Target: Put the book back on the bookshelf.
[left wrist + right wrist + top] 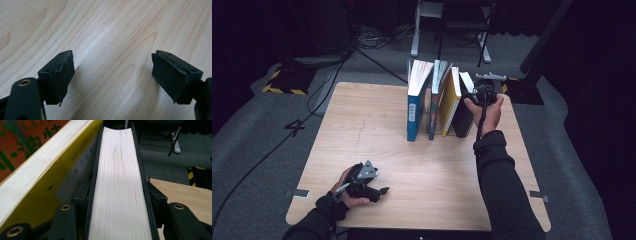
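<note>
Several books stand upright in a row at the back of the wooden table (377, 130): a blue book (414, 107), a dark-spined book (433, 105), a yellow book (450, 102) and, at the right end, a black book (463, 115). My right gripper (477, 92) straddles the black book from above. In the right gripper view its jaws (117, 195) lie against both black covers, with the white page edges (117, 170) between them and the yellow book (45, 180) leaning at the left. My left gripper (382, 191) rests low near the table's front left, open (112, 77), with bare wood between its pads.
Grey carpet surrounds the table. Behind it are chair and desk legs (452, 30) and cables on the floor (362, 45). A black stand (532, 75) rises at the back right, and a base with yellow-black tape (287, 80) sits at the back left.
</note>
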A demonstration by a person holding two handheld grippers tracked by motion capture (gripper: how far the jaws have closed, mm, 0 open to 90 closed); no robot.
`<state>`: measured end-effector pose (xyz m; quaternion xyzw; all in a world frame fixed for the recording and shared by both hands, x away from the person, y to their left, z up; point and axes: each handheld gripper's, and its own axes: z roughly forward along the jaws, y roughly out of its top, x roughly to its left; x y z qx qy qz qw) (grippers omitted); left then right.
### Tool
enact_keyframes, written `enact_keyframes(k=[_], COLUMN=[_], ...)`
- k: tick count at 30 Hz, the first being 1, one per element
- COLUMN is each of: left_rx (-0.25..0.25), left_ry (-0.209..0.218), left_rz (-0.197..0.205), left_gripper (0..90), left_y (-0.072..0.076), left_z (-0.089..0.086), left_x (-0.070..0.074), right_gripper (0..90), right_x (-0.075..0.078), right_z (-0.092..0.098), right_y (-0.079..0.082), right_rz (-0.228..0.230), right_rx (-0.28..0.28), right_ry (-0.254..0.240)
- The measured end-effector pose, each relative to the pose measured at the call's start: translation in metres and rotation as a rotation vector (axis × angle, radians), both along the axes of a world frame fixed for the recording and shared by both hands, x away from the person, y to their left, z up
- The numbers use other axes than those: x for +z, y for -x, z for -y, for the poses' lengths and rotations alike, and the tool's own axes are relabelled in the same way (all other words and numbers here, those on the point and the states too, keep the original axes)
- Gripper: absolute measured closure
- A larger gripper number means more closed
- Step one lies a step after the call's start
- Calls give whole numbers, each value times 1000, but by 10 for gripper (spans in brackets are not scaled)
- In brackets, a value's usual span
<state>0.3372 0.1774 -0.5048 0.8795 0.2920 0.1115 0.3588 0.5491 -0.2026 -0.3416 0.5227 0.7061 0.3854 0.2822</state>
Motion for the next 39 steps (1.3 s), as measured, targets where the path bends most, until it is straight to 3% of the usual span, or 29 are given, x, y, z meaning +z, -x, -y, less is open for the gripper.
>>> enact_keyframes(k=[23, 32, 39], left_rx=[-4, 2, 1], left_ry=[2, 0, -1], left_rz=[0, 1, 1], left_gripper=[186, 186, 186], left_y=[0, 1, 1], left_z=[0, -1, -1], left_x=[0, 0, 0], right_gripper=[436, 419, 392], right_x=[3, -1, -4], right_z=[10, 12, 18], right_y=[22, 30, 36], right_rz=[-32, -42, -49], right_rx=[82, 104, 130], right_ry=[72, 120, 128])
